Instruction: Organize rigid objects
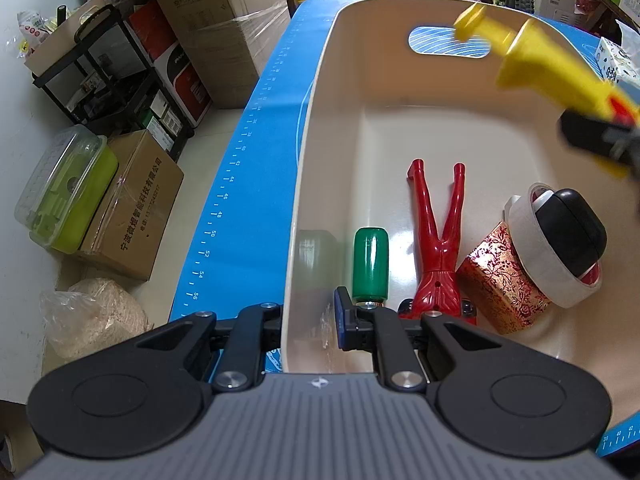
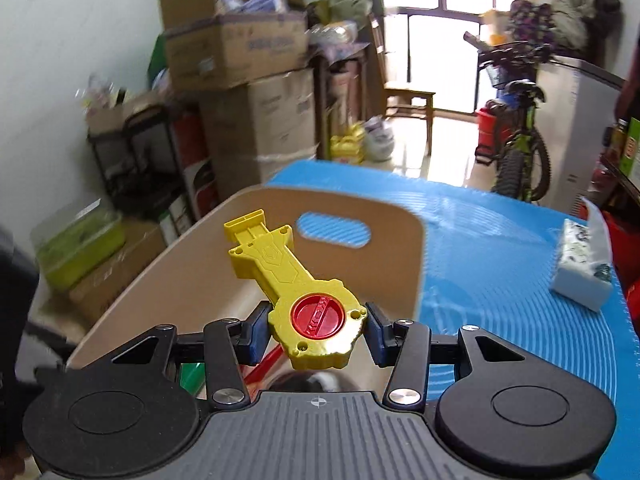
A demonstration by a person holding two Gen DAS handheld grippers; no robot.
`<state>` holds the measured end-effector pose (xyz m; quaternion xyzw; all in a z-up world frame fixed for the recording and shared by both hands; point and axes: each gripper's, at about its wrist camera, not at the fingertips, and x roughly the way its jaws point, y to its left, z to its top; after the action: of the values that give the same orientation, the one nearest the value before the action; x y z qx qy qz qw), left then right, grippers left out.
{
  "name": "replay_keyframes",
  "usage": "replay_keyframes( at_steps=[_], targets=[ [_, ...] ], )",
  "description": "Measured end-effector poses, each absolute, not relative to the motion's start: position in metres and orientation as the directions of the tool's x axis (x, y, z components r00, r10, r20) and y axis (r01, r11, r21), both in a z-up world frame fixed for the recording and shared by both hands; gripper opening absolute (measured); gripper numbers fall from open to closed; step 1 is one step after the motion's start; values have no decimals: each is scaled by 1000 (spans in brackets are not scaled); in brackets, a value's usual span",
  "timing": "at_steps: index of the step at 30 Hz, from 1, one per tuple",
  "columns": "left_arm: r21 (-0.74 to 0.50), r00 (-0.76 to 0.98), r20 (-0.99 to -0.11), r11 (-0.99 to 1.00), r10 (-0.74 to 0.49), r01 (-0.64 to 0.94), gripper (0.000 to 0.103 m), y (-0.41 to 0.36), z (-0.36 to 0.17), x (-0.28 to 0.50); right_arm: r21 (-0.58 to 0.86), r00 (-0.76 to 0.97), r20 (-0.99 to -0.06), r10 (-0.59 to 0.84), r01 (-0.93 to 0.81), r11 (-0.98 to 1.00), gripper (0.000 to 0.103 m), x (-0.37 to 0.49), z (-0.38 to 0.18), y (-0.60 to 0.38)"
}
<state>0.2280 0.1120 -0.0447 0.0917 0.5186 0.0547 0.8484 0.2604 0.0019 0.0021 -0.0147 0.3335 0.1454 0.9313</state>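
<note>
A: What covers the bench?

B: A bright blue mat printed with white ruler marks and curved lines (image 1: 240, 184) is spread over it.

A: And what lies directly on the mat?

B: A cream plastic bin with an oval handle cut-out (image 1: 320, 128) stands on it, and a white patterned tissue pack (image 2: 582, 268) lies well apart from the bin, near the mat's far edge.
</note>
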Motion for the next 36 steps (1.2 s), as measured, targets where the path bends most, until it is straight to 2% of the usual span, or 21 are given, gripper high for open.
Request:
replay_keyframes(
  at_steps=[5,9,11,15,18,20,22,23,25,27,31,36],
  targets=[
    [210,457,-870,978,186,1,18,111,-45,228,40,667,-699,258,-323,945,54,261,-13,21],
    [208,460,-869,978,185,-1,18,110,-45,230,20,661,-706,253,-339,941,54,259,-12,25],
    [207,460,-868,978,186,-3,18,110,-45,230,50,649,-712,266,-332,942,62,259,-10,21],
    [213,471,-861,977,194,-13,18,111,-42,227,72,651,-704,282,-330,941,68,255,-2,16],
    [213,487,-851,977,197,-24,19,111,-37,225,90,661,-691,293,-323,942,77,250,5,11],
    [209,500,-843,977,197,-33,23,111,-32,223,104,665,-685,298,-315,943,80,245,10,6],
    [203,517,-833,978,197,-45,38,111,-26,220,116,678,-670,301,-304,946,83,239,17,-1],
    [202,528,-825,978,199,-54,42,110,-22,219,122,690,-659,299,-294,948,86,236,22,-5],
    [198,549,-811,978,204,-71,62,110,-15,215,141,712,-638,292,-265,954,92,229,31,-14],
    [187,573,-793,978,205,-92,73,112,-7,210,167,732,-620,283,-230,959,96,222,39,-27],
    [155,606,-771,981,194,-117,78,111,8,198,200,751,-609,257,-168,965,97,207,49,-51],
    [172,643,-737,978,207,-118,82,102,20,174,193,762,-610,219,-125,973,97,185,56,-72]
  ],
)
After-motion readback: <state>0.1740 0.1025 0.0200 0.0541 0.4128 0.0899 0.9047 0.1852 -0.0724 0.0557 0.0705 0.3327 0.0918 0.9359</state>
